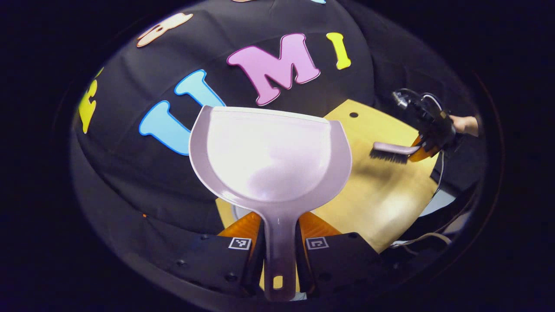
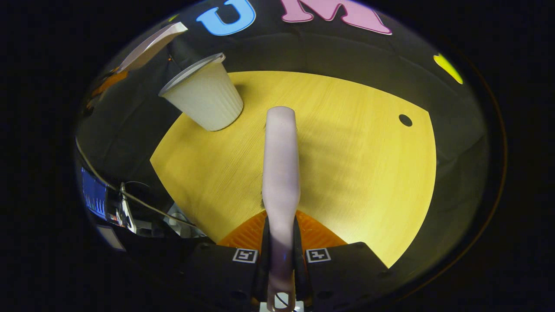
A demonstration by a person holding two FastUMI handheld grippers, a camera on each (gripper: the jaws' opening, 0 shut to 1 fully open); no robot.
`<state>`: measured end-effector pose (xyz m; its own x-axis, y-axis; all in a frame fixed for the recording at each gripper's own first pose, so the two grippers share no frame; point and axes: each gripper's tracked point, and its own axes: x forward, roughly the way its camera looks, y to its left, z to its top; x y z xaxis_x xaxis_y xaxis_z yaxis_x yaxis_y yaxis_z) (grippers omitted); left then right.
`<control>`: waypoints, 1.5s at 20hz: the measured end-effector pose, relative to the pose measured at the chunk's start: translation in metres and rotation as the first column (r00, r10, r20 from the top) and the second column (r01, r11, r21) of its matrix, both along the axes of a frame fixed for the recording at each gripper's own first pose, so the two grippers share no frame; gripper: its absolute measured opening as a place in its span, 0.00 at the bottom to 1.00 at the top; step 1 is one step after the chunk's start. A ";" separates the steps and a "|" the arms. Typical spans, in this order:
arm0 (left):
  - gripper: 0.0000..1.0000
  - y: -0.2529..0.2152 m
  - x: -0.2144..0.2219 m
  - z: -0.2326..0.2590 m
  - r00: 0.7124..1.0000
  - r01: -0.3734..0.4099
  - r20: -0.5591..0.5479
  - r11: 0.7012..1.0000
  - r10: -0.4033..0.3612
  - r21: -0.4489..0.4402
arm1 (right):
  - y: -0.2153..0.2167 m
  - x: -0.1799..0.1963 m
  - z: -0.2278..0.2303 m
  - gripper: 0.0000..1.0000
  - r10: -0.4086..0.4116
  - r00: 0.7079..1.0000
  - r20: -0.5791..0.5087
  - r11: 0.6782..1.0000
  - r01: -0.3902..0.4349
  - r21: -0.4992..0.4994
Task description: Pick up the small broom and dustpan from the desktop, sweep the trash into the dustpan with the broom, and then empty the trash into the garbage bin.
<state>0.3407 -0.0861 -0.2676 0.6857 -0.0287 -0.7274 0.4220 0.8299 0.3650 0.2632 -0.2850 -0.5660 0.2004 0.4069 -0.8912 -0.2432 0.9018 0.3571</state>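
Note:
My left gripper [image 1: 279, 225] is shut on the handle of a pale lilac dustpan [image 1: 271, 151]. The pan is raised in front of the booth wall, and its inside looks bare. In the right gripper view the dustpan [image 2: 151, 45] hangs tilted above and just left of the white ribbed garbage bin [image 2: 204, 97], which stands at the far left corner of the yellow table [image 2: 355, 173]. My right gripper [image 2: 281, 221] is shut on the handle of the small broom [image 2: 281, 164], which points out over the tabletop. In the left gripper view the broom [image 1: 390, 152], bristles down, hovers above the table [image 1: 381, 190], held by the right gripper [image 1: 429, 130].
A small round hole [image 2: 405, 120] sits near the table's far right edge. Cables and a lit screen [image 2: 93, 193] lie below the table's left side. A hand [image 1: 466, 125] holds the right gripper.

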 end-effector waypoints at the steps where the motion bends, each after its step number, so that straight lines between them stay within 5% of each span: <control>1: 0.30 -0.027 -0.005 -0.016 1.000 0.012 -0.002 0.997 -0.012 -0.079 | -0.004 -0.001 -0.001 0.26 -0.019 1.000 0.003 1.000 0.019 -0.013; 4: 0.29 -0.114 -0.023 -0.055 0.998 0.018 -0.056 0.952 -0.037 -0.306 | -0.021 -0.009 -0.003 0.26 -0.082 0.997 0.002 0.995 0.082 -0.058; 7: 0.29 -0.161 -0.029 -0.107 0.990 -0.085 -0.141 0.906 0.029 -0.414 | -0.046 -0.036 -0.019 0.26 -0.145 0.988 -0.047 0.985 0.139 -0.103; 11: 0.29 -0.178 -0.035 -0.184 0.966 -0.187 -0.241 0.905 0.097 -0.383 | -0.048 -0.065 -0.054 0.26 -0.174 0.978 -0.115 0.977 0.157 -0.144; 17: 0.30 -0.167 -0.036 -0.313 0.876 -0.394 -0.408 0.870 0.258 -0.296 | -0.015 -0.027 -0.120 0.26 -0.257 0.951 -0.171 0.962 0.236 -0.134; 27: 0.30 -0.150 -0.019 -0.360 0.765 -0.534 -0.554 0.805 0.329 -0.258 | 0.014 -0.009 -0.156 0.27 -0.254 0.932 -0.258 0.952 0.195 -0.234; 30: 0.30 -0.150 -0.018 -0.356 0.759 -0.529 -0.558 0.817 0.336 -0.228 | 0.014 -0.016 -0.160 0.27 -0.254 0.924 -0.286 0.950 0.182 -0.256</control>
